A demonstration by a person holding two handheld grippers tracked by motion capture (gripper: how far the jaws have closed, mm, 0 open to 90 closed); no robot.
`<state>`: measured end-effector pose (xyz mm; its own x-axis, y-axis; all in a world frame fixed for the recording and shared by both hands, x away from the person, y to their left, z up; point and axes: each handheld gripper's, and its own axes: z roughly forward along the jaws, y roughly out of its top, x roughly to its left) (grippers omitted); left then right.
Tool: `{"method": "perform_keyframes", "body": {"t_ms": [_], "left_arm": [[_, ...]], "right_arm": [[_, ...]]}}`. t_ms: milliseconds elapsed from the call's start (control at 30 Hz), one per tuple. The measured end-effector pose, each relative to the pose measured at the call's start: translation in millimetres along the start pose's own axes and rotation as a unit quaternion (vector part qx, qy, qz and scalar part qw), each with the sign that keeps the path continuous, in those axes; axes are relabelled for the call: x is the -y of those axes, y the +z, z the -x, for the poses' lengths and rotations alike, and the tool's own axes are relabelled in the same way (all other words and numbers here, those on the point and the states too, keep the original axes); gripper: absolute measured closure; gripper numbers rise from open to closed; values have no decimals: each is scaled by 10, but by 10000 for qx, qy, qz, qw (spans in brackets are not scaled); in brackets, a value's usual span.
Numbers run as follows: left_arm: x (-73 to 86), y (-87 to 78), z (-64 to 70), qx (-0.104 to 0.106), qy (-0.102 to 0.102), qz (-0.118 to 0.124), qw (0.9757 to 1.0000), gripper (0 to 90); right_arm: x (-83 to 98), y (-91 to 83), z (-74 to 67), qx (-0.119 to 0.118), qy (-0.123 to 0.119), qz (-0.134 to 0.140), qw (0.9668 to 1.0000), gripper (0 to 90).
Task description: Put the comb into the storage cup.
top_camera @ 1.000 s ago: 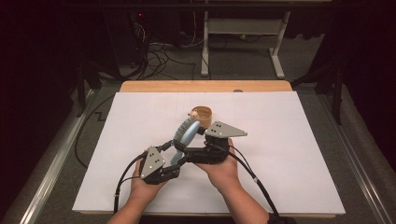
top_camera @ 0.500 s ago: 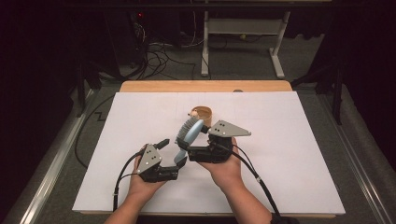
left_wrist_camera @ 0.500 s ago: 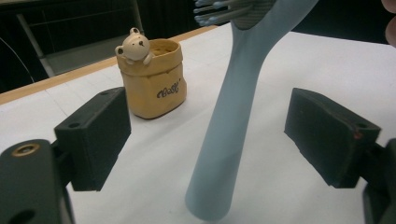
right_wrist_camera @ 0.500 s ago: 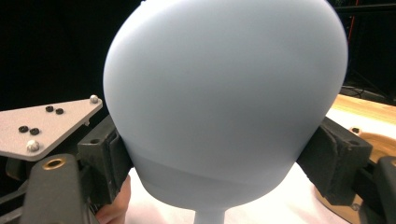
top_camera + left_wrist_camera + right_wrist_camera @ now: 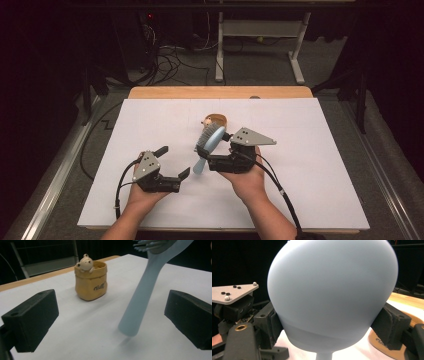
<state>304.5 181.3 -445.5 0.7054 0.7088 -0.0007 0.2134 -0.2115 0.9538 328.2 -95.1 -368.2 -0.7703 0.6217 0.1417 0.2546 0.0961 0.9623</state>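
A pale blue hairbrush [image 5: 211, 139] is held up over the white sheet, bristles facing away and its handle [image 5: 140, 305] slanting down toward the table. My right gripper [image 5: 214, 145] is shut on the brush head [image 5: 332, 295], one pad pressing each side. My left gripper [image 5: 172, 161] sits to the left, and its jaws have just been opening. They stand wide apart [image 5: 110, 317] with the handle between them, touching neither pad. A tan pouch with a small bear on its rim [image 5: 91, 283] stands upright just behind the brush [image 5: 215, 120].
The white sheet [image 5: 310, 165] covers a wooden table whose far edge [image 5: 220, 92] shows. Dark floor, cables and a metal frame [image 5: 260, 30] lie beyond. My left gripper's grey plate [image 5: 233, 292] appears close by in the right gripper view.
My left gripper let go of the brush handle, opened wide and drew back to the left. The right gripper kept its hold on the brush head and stayed put.
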Motion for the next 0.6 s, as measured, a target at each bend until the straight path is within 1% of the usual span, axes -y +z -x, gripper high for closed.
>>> {"method": "perform_keyframes", "body": {"t_ms": [100, 167, 233, 300, 400, 533, 600], "left_arm": [[29, -64, -57, -76, 28, -43, 10000, 0], [52, -109, -109, -119, -41, -61, 9999, 0], [74, -133, -146, -199, -55, -93, 9997, 0], [103, -172, -183, -270, -96, -3, 9996, 0], [129, -207, -221, -321, -162, 41, 9993, 0], [169, -224, -259, -363, -201, -3, 9991, 0], [184, -226, -266, -387, -215, 17, 9990, 0]], "right_arm": [[-3, -28, 16, 21, -28, -2, 10000, 210], [-5, -47, 30, 51, -25, 6, 10000, 210], [-9, -63, 44, 70, -17, 4, 10000, 210], [-13, -80, 59, 91, -35, 4, 10000, 210], [-10, -110, 82, 125, -35, -2, 9999, 210], [20, -140, 114, 171, -31, -11, 9998, 210], [40, -156, 129, 214, -50, -29, 9998, 210]]}}
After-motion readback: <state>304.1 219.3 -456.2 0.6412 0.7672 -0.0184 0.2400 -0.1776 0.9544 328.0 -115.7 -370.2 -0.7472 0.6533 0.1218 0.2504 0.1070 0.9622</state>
